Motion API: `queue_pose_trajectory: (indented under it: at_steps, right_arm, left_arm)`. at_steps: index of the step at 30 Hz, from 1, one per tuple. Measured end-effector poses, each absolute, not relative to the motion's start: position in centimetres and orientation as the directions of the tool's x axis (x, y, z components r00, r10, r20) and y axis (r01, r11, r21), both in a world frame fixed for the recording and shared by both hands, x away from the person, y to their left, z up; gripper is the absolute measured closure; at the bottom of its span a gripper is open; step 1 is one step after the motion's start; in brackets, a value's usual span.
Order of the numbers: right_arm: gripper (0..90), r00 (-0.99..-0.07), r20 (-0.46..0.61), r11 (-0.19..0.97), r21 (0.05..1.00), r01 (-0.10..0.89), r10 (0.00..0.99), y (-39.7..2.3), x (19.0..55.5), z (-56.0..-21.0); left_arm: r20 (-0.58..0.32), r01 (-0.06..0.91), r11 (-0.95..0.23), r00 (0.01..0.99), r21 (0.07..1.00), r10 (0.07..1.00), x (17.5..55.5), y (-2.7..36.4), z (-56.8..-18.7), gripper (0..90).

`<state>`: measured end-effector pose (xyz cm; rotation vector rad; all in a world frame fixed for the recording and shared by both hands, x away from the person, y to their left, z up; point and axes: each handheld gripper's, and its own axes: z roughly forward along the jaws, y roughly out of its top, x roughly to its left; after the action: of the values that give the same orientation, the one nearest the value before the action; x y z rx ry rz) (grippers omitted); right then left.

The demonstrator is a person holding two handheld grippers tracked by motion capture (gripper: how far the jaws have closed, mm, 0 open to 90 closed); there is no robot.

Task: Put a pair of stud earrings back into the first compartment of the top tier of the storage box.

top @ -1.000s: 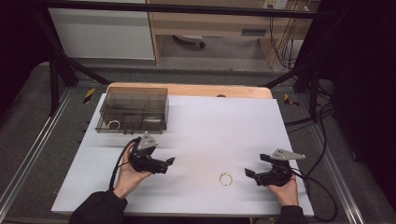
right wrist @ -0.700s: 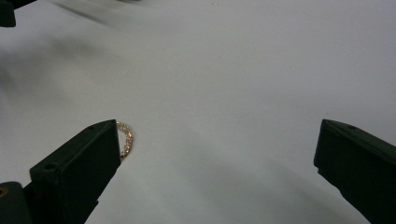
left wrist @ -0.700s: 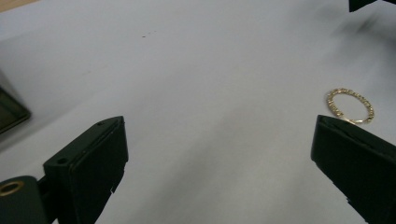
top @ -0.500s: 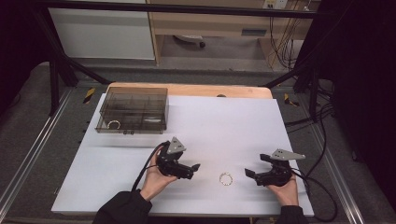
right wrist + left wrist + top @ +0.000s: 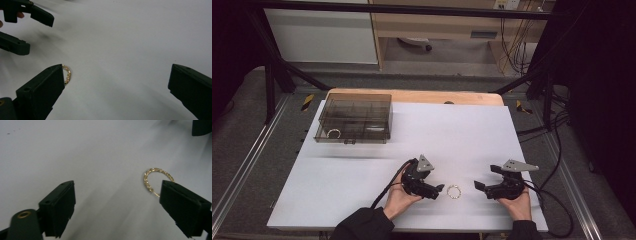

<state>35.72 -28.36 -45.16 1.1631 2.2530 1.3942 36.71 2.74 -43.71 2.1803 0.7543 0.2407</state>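
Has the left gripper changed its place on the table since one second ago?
Yes. The left gripper has travelled right, away from the organizer box, and now sits open beside the gold ring.

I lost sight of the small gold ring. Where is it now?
In the high view the gold ring lies flat on the white table, near its front edge, between the left hand-held gripper and the right hand-held gripper.

Bare table (image 5: 492, 135) around ring (image 5: 454, 191); box (image 5: 354, 117) well apart, far-left.
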Motion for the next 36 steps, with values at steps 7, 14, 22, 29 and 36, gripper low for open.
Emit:
queue_pose_trajectory:
  at_steps: [7, 14, 22, 29, 36]
  right_arm:
    - [1.0, -0.654, 0.190, 0.227, 0.838, 0.497, 0.733, -28.3, 35.7, -45.2]
    - [1.0, -0.652, 0.192, 0.223, 0.838, 0.497, 0.733, -28.4, 35.7, -45.1]
    - [1.0, -0.653, 0.191, 0.223, 0.839, 0.496, 0.733, -28.4, 35.7, -45.1]
    - [1.1, -0.653, 0.193, 0.222, 0.838, 0.498, 0.733, -28.4, 35.7, -45.1]
    - [1.1, -0.653, 0.192, 0.223, 0.839, 0.497, 0.733, -28.4, 35.7, -45.1]
  left_arm:
    - [-0.082, 0.441, -0.535, 0.820, 0.721, 0.566, 36.2, 1.0, -44.2, 31.5]
    - [-0.113, 0.450, -0.524, 0.826, 0.724, 0.552, 35.9, -0.3, -44.5, 50.5]
    - [-0.129, 0.458, -0.522, 0.827, 0.720, 0.548, 35.7, -0.9, -44.9, 68.7]
    - [-0.118, 0.457, -0.526, 0.824, 0.718, 0.555, 35.5, -1.4, -45.1, 78.3]
    - [-0.103, 0.461, -0.536, 0.817, 0.707, 0.567, 35.4, -1.8, -45.2, 81.0]
